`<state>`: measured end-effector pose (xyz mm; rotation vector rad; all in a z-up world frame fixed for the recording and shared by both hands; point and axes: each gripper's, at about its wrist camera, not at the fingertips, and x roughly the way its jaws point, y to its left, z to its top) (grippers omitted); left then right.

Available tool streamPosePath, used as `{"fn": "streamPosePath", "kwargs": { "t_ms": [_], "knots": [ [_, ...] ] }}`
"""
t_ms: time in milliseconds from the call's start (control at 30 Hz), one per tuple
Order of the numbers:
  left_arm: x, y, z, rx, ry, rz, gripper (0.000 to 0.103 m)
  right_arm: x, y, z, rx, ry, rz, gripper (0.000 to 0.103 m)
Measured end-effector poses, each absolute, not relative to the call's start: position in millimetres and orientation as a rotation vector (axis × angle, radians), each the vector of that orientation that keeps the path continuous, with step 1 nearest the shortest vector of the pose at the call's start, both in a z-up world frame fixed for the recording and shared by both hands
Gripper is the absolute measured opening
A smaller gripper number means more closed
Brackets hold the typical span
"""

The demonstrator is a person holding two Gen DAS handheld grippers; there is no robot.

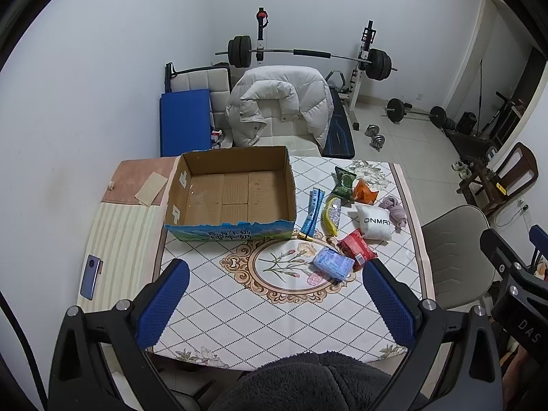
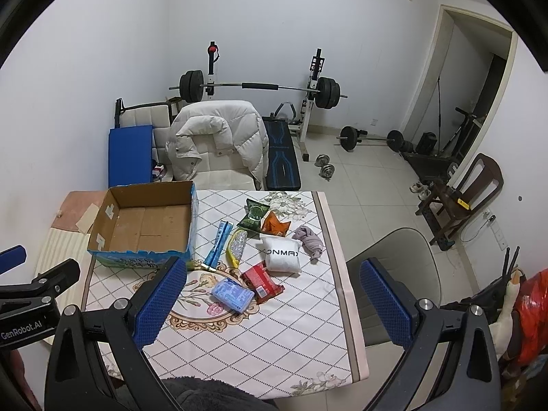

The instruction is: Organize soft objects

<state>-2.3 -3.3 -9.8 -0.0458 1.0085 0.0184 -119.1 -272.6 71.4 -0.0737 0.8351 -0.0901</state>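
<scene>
While you hold both grippers above the near edge, this is how things lie, biggest first.

Table: the table [image 1: 404, 205] wears a diamond-pattern cloth with a flower medallion, and it carries everything you have to sort.
Cardboard box: the cardboard box [image 1: 236, 191] sits open-topped at the far left of the cloth, and you can see only its bare bottom.
Left gripper: your left gripper [image 1: 275, 303] hangs with its blue pads spread wide and nothing between them.
Right gripper: your right gripper [image 2: 274, 303] is likewise spread wide and holds nothing, over the table's near right part.
White pillow pouch: the white pillow pouch [image 2: 283, 252] lies right of the box, well apart from it, lettering up.
Purple cloth: the purple cloth [image 2: 310, 238] lies crumpled just right of the pouch.
Red packet: the red packet [image 2: 262, 281] is just in front of the pouch.
Blue tissue pack: the blue tissue pack [image 2: 232, 293] touches the red packet's left side and is nearest to you.
Green snack bag: the green snack bag [image 2: 253, 218] lies at the far end of the cluster.
Orange snack bag: the orange snack bag [image 2: 276, 225] lies just right of the green one.
Blue tube: the blue tube [image 2: 217, 245] lies lengthwise beside the box's right wall.
Banana toy: the banana toy [image 2: 236, 246] lies just right of the tube.
</scene>
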Motion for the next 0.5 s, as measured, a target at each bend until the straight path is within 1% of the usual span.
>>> {"fn": "streamPosePath", "kwargs": {
  "t_ms": [500],
  "knots": [
    [-3.8, -3.9, -9.6, -0.042, 1.007, 0.018, 0.103, -119.3, -272.7, 72.4, -0.075, 0.836, -0.089, 0.103]
  ]
}}
